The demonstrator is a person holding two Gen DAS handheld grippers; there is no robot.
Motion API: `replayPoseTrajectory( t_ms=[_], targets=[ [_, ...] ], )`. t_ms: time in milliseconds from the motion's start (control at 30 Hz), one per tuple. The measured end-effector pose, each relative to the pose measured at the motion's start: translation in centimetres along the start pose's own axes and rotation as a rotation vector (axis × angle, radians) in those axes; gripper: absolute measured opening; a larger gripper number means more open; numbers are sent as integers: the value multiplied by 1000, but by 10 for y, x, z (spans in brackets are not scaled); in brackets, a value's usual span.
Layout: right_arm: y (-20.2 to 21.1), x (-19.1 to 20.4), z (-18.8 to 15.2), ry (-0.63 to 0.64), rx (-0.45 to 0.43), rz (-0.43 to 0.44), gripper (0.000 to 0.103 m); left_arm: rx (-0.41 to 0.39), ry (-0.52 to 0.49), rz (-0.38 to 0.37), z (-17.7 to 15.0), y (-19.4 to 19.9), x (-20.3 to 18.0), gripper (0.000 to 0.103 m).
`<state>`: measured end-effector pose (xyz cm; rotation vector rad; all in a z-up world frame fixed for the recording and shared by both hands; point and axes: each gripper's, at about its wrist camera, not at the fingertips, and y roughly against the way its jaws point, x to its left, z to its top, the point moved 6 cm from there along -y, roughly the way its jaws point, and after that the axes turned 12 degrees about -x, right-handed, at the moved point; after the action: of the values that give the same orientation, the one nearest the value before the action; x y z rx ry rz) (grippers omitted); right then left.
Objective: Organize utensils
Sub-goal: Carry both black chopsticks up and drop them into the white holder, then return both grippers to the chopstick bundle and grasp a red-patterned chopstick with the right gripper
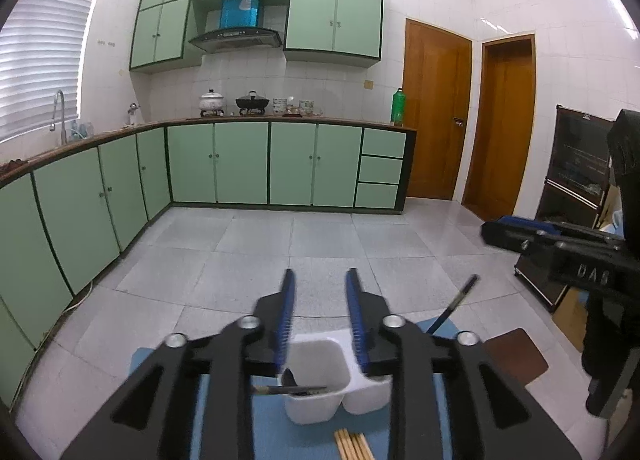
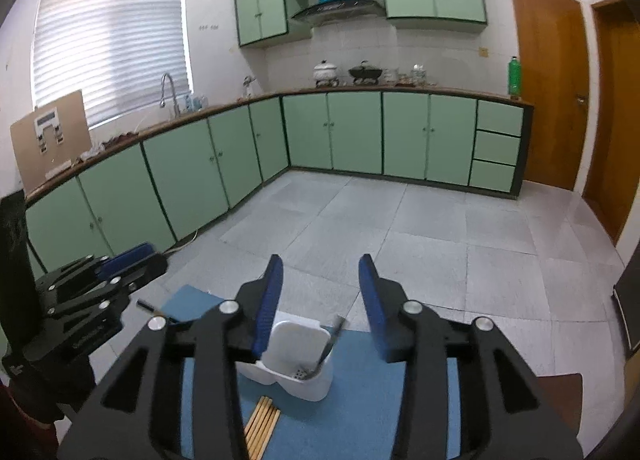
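A white two-compartment utensil holder [image 1: 312, 410] [image 2: 316, 388] stands on a blue mat [image 1: 272, 432] [image 2: 360, 400]. My left gripper [image 1: 320, 274] hovers open above its left compartment, where a dark utensil [image 1: 292, 390] lies across. In the right wrist view, my right gripper [image 2: 321, 260] is open over the holder with nothing between its fingers, and a grey-handled utensil [image 2: 326, 352] leans in the right compartment. A bundle of wooden chopsticks [image 1: 354, 446] [image 2: 262, 420] lies on the mat in front of the holder. A dark stick [image 1: 454, 304] pokes up behind it.
The mat lies on a brown table [image 1: 516, 356] with the tiled floor beyond its far edge. Each gripper shows in the other's view, the right gripper [image 1: 520, 236] at the right and the left gripper [image 2: 132, 256] at the left. A black rack [image 1: 576, 164] stands at the right.
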<state>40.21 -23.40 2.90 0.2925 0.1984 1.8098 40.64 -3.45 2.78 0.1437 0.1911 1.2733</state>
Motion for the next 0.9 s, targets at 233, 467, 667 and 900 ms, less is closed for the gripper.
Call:
replayPoseTrajectory(
  t_ms=[233,467,667,900],
  targets=[
    [57,-7,-42,-14,-27,-56,77,53,13,31,-43,57,4,52],
    [95,4,-148,-71,104,-85,86,210,34,47,-134,95,-2,57],
    [107,27,-239,-75,263,-90,86,376,40,68,-208,108,-5,59],
    [115,57,-290,-88,354,-56,86,473,49,89,-260,125,-6,59]
  ],
)
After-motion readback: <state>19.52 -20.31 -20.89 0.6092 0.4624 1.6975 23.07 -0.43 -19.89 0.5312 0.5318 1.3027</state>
